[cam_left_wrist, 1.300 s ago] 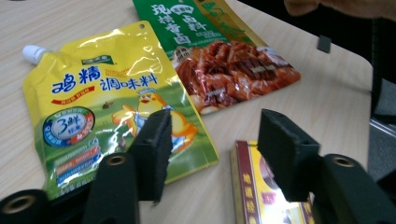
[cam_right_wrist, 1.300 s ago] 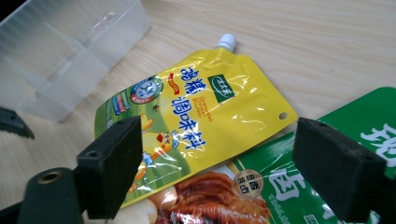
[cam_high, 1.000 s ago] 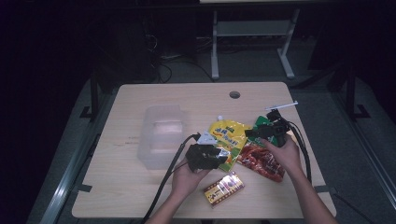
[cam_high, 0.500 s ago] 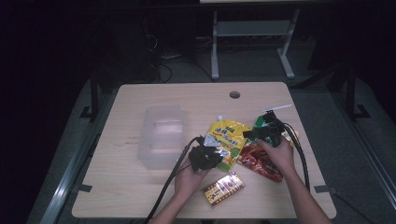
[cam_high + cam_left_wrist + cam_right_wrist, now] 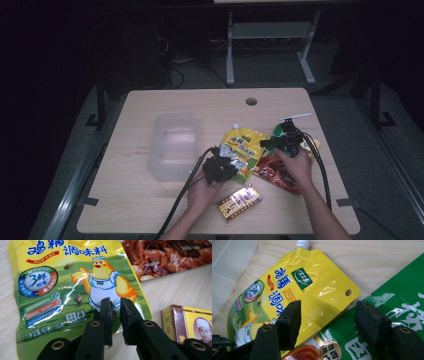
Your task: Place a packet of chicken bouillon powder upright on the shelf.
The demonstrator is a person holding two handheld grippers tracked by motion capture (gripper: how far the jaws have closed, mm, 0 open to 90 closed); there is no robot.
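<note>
Step in hand, as judged: two-gripper lift of yellow pouch (image 5: 243,151) at centre of high view, just right of clear bin (image 5: 172,150). Keep left gripper (image 5: 115,312) pinch firm on lower hem; raise both ends together to stop sag.

Left jaws nearly closed, nipping pouch bottom edge, lower centre of left gripper view.

Right gripper (image 5: 328,315) jaws apart, just been closing, straddling pouch's punched corner over green packet (image 5: 397,302); pads not yet touching

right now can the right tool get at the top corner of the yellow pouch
Probably yes. The right tool, jaws just closing but still apart, straddles the yellow pouch near its punched-hole corner, nothing lying over it; only the green packet sits under the far jaw.
</note>
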